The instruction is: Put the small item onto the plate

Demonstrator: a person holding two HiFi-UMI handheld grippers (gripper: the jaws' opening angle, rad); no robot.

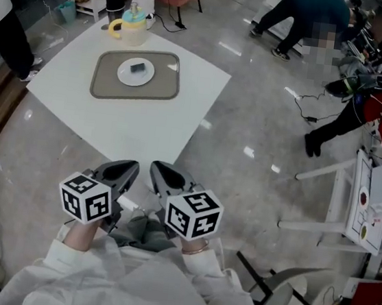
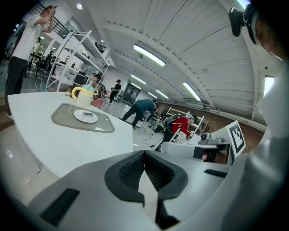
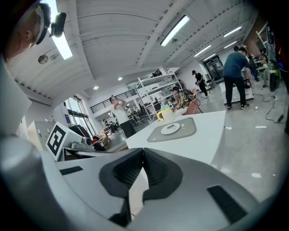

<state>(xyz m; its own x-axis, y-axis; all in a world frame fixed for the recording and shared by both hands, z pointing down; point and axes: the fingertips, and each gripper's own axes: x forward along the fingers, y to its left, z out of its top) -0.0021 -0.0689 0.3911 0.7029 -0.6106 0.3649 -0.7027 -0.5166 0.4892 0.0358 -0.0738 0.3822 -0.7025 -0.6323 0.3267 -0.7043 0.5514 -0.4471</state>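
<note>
Both my jaws are closed on nothing: in each gripper view the ribbed black pads point(image 2: 130, 171) meet at their tips. My left gripper point(image 1: 125, 169) and right gripper point(image 1: 163, 174), smooth grey plastic, hover close together by the near corner of the matte white square table point(image 1: 145, 132). Only the head view clearly shows the small dark flat item point(image 1: 140, 67) lying on the round white plate point(image 1: 126, 75), inside the rounded grey tray point(image 1: 103, 84). A cream jug with a yellow handle point(image 1: 133, 31) stands beyond the tray.
</note>
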